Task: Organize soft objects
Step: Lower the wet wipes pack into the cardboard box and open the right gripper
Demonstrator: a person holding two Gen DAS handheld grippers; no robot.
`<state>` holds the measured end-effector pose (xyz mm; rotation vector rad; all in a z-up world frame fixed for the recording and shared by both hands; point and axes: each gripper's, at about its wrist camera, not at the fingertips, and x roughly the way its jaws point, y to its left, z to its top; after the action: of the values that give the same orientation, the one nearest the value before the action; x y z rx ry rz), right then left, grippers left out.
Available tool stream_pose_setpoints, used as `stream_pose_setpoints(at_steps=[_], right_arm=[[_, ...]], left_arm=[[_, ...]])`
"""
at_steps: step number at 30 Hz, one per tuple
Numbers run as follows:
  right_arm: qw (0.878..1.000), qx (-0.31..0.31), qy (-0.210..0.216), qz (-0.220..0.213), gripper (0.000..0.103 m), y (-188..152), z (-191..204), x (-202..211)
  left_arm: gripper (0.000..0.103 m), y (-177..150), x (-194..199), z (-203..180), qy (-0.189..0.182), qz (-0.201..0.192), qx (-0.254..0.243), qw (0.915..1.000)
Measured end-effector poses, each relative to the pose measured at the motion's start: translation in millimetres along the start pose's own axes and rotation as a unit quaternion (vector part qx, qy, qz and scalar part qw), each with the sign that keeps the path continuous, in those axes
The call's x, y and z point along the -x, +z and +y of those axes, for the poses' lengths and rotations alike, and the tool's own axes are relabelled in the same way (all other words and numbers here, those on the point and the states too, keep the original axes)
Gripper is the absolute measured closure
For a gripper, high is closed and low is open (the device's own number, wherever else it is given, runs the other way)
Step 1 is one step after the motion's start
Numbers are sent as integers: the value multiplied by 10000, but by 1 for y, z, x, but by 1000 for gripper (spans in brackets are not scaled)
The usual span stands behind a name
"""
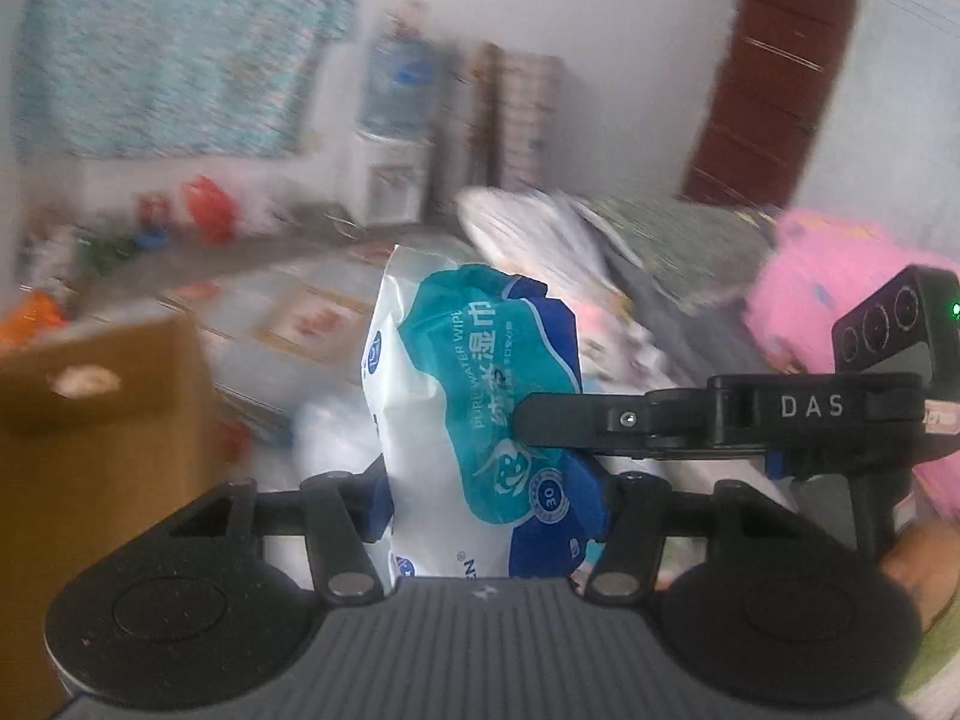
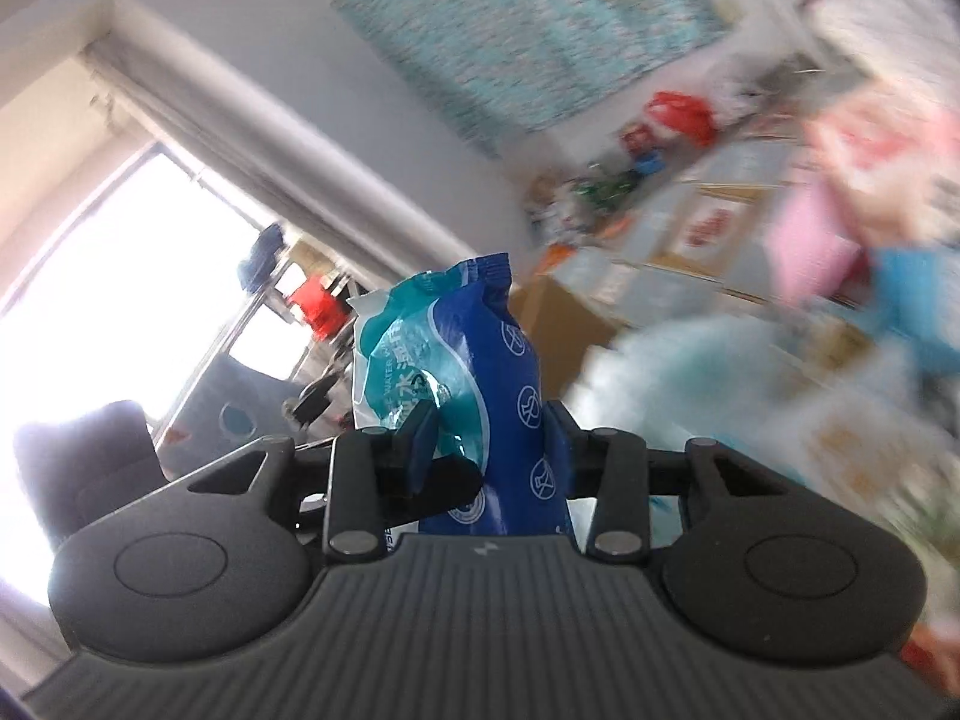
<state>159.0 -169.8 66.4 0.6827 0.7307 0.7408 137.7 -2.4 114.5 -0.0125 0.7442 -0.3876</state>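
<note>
One pack of wet wipes [image 1: 480, 420] is held up off the surface, gripped by both grippers at once. It's pinched at its lower part between the fingers of the left gripper [image 1: 489, 501], standing upright in that view, with the teal and blue front shown. The right gripper [image 1: 528, 420] is seen coming in from the right side, its fingertip pressed onto the pack's printed face. In the right wrist view the same pack [image 2: 480, 396] is clamped narrow-side-on by the right gripper [image 2: 489, 438], jaws partly closed around it (both sets are closed only as far as the soft pack allows).

Below, a patterned surface [image 1: 300, 312] is seen, blurred. One brown cardboard box [image 1: 90, 420] is just left of the pack, one pink bundle [image 1: 840, 288] at right. Behind: one water dispenser [image 1: 396, 120], one brown door [image 1: 774, 84], a bright window [image 2: 120, 276].
</note>
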Motion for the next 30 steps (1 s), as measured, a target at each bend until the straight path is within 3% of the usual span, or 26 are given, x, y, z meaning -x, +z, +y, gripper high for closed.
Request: stream_pose_setpoints(at_steps=[7,12,16,22,27,30], right_arm=[[9939,75,453,1001,65,49,57,-145],[9834,-127,315,1782,65,43,77,-246],[9732,-513,67,2239,65,35,68,-321],[9670,-1002,-292,2324,64,27,45,-387],[9627,-1375,-610,2249,62,18,27,-426],[9580,-1649,-687,2245,62,10,16,-435]], left_arm=[[41,21,26,101,973,35,599,9934],[40,19,7,192,1293,576,1338,9808],[39,14,-19,254,1453,1006,1766,9683],[35,13,-49,311,1762,1257,1997,9557],[29,10,-71,330,2411,1381,1862,9424],[29,5,-78,336,2401,1454,1925,9403]])
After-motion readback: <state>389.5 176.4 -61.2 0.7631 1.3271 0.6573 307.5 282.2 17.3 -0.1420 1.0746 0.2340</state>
